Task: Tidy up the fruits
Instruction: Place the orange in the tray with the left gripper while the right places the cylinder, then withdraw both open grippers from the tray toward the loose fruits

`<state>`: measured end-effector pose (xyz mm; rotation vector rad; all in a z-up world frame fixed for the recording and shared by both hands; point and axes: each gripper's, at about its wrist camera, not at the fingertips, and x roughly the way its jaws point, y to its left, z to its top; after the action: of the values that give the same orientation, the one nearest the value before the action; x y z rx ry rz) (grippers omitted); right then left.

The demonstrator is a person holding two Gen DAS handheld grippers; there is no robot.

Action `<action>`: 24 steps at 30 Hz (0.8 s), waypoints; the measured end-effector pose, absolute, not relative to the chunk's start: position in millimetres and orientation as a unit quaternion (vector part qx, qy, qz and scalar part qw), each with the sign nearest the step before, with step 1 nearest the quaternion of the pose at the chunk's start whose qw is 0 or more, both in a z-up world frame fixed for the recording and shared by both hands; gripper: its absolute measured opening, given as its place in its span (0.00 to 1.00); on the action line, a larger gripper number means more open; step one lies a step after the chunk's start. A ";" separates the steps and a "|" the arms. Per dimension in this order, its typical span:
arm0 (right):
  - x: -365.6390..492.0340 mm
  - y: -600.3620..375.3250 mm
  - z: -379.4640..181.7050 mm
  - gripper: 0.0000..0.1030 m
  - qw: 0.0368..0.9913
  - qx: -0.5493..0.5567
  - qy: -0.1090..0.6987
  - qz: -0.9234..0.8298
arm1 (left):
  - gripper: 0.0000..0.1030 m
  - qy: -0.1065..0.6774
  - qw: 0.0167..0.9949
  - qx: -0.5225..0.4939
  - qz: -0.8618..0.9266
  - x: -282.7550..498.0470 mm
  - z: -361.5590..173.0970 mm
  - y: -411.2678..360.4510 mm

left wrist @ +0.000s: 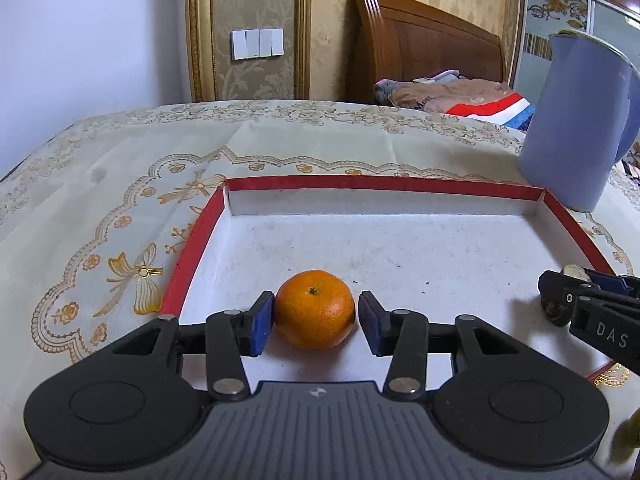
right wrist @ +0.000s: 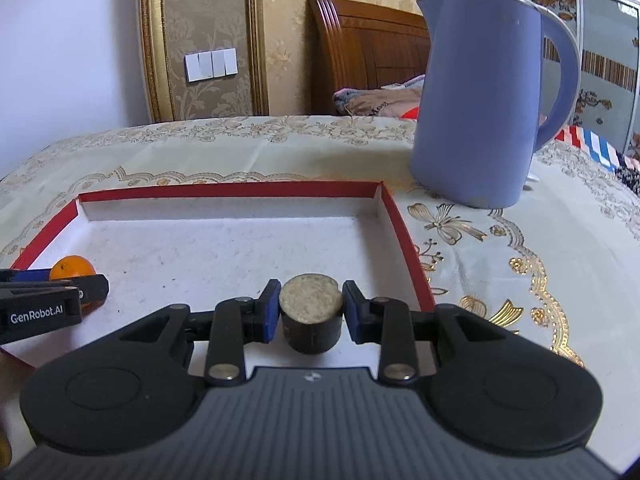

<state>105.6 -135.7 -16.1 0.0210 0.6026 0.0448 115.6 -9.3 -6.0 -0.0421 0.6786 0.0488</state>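
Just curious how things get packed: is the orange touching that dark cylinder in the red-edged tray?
Apart. The right wrist view shows the orange at the far left of the tray and the dark cylinder mid-tray, bare white floor between them.

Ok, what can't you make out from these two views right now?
Left wrist view: yellowish blob at the lower right edge, blurred and cut off.
Right wrist view: dark cylinder, too dim to identify.
Both views: tray near rim, hidden behind left gripper and right gripper.

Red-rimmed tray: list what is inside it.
Inside the tray: an orange between the left gripper's jaws, and a dark cylinder between the right gripper's. The grippers hide its near edge.
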 end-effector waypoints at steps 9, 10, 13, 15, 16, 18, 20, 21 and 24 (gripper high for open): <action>98.5 -136.4 -12.7 0.52 0.960 0.015 0.278 0.013 | 0.60 0.306 0.952 -0.016 0.025 107.3 -1.9 -10.2; 97.1 -136.5 -12.2 0.53 0.961 0.015 0.274 0.010 | 0.62 0.300 0.953 -0.016 0.028 105.8 -0.8 -9.7; 94.1 -135.3 -11.4 0.59 0.964 0.005 0.264 0.001 | 0.63 0.281 0.959 -0.019 0.029 99.1 1.3 -8.4; 91.0 -134.8 -11.7 0.70 0.966 0.004 0.257 -0.005 | 0.63 0.267 0.963 -0.019 0.033 93.7 2.9 -7.8; 89.5 -134.4 -11.7 0.70 0.967 0.003 0.254 -0.002 | 0.63 0.261 0.965 -0.019 0.033 91.2 3.8 -8.1; 85.8 -133.5 -10.8 0.78 0.969 0.002 0.245 -0.002 | 0.67 0.247 0.968 -0.022 0.029 86.0 6.3 -6.7; 80.9 -133.4 -10.2 0.91 0.973 -0.001 0.230 -0.010 | 0.73 0.237 0.971 -0.027 0.024 81.0 8.5 -5.4; 78.3 -133.7 -9.6 0.93 0.975 -0.001 0.222 -0.010 | 0.74 0.230 0.972 -0.031 0.024 77.9 9.6 -4.4; 71.6 -133.7 -8.5 0.98 0.977 -0.002 0.211 -0.014 | 0.74 0.212 0.976 -0.038 0.029 67.4 11.4 -0.2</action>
<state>71.6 -133.7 -8.5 -0.0031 0.4242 -0.0284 67.4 -0.2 11.4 -0.0765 0.4279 0.0587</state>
